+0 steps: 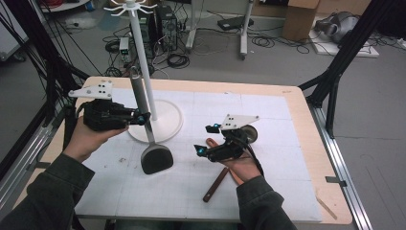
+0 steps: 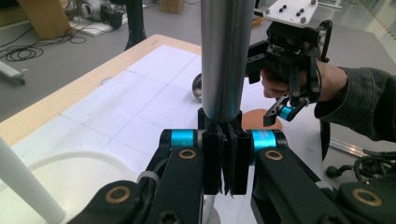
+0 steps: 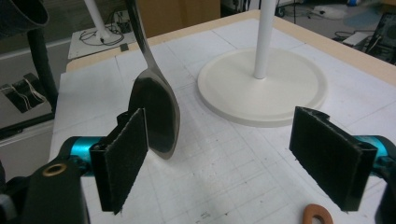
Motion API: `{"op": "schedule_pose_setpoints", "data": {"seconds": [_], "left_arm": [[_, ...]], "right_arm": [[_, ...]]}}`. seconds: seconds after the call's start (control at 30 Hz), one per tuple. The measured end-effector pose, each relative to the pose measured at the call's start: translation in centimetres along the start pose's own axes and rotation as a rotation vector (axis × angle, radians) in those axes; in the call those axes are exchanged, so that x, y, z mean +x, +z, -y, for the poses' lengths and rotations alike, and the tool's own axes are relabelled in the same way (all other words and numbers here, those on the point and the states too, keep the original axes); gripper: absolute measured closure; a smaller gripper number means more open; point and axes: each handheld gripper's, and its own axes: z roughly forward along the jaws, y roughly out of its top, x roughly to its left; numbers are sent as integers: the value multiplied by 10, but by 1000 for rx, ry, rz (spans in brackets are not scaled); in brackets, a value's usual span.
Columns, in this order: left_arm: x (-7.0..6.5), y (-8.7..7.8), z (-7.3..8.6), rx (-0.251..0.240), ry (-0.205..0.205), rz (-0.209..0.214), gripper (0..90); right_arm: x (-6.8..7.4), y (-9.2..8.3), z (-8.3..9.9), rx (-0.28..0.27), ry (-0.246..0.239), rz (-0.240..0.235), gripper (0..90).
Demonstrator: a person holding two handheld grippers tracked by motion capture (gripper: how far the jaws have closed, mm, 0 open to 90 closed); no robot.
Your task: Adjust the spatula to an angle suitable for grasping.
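Over the white mat, just in front of the white stand's round base [image 1: 165, 122], the spatula [image 1: 146, 120] hangs nearly upright, its dark blade [image 1: 156, 158] low near the mat and its grey metal handle [image 2: 223, 56] rising past the stand's pole [image 1: 142, 57]. It looks rigid and of moderate weight, bottom-heavy at the blade; the polished handle is likely slippery, so a hold on the thin neck just below the handle, where the shaft narrows, should keep it from sliding or twisting. The left gripper [image 1: 139, 117] has exactly that hold: its jaws are closed tight on the neck under the handle, as the left gripper view shows. The right gripper [image 1: 207, 139] stands apart to the right with its jaws spread wide and nothing between them, the blade just off its left pad [image 3: 122, 156] in its own view. Beneath that hand lie a brown wooden-handled utensil [image 1: 216, 184] and a round metal piece [image 1: 249, 132], untouched.
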Motion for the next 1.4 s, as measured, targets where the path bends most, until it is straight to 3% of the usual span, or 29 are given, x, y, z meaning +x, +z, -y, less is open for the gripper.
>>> {"op": "schedule_pose_setpoints", "data": {"seconds": [0.23, 0.5, 0.83, 0.93, 1.03, 1.4], "left_arm": [[-5, -1, -11, 8, 21, 8, 869], [-1, -6, -14, 0, 14, 0, 869], [1, -14, -20, -5, 20, -15, 869], [2, -15, -22, -8, 23, -17, 869], [2, -15, -24, -7, 24, -18, 869], [9, -14, -32, -1, 30, -17, 869]], "right_arm": [[-1, -13, 6, -4, 16, 19, 153], [-5, -25, 17, 8, 13, 47, 123], [-8, -49, 35, -2, 52, 74, 103], [-10, -54, 40, -4, 67, 102, 90], [-11, -57, 46, 1, 85, 125, 12], [-16, -69, 57, 21, 102, 162, 9]]}}
